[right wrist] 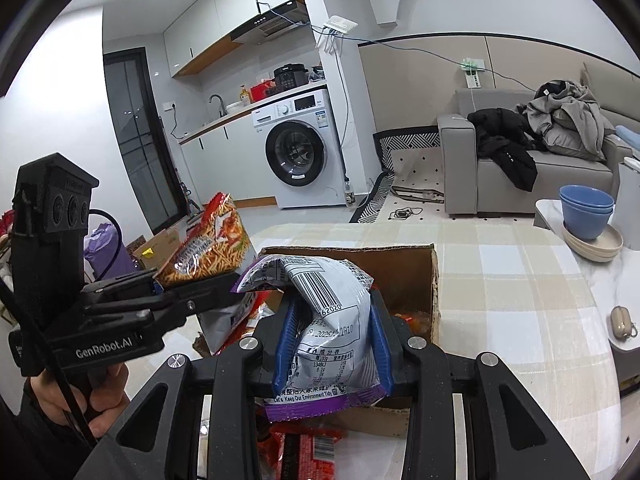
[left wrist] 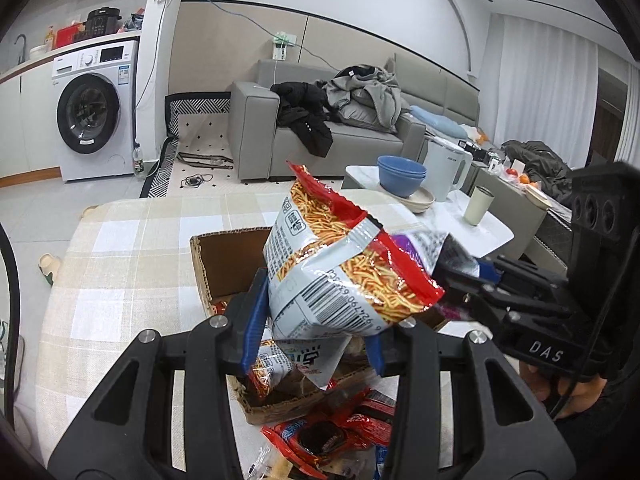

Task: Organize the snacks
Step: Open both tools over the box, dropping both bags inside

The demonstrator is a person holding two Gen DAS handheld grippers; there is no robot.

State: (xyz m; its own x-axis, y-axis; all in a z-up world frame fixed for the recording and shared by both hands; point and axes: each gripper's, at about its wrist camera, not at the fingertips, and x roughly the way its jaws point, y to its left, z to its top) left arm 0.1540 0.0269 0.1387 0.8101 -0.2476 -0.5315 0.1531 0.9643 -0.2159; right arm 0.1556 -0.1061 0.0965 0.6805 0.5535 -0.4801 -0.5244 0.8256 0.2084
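Left gripper (left wrist: 312, 320) fingers pinching a light, crinkly red bag (left wrist: 336, 268); right gripper (right wrist: 334, 340) fingers pinching a purple bag (right wrist: 328, 320) mid-body over the box (right wrist: 434, 280)

The left gripper (left wrist: 316, 320) clamps a red snack bag (left wrist: 340, 264) above a cardboard box (left wrist: 224, 264) (more packets lie inside), while the right gripper (left wrist: 460, 280) pinches a purple bag (left wrist: 436, 248) alongside.
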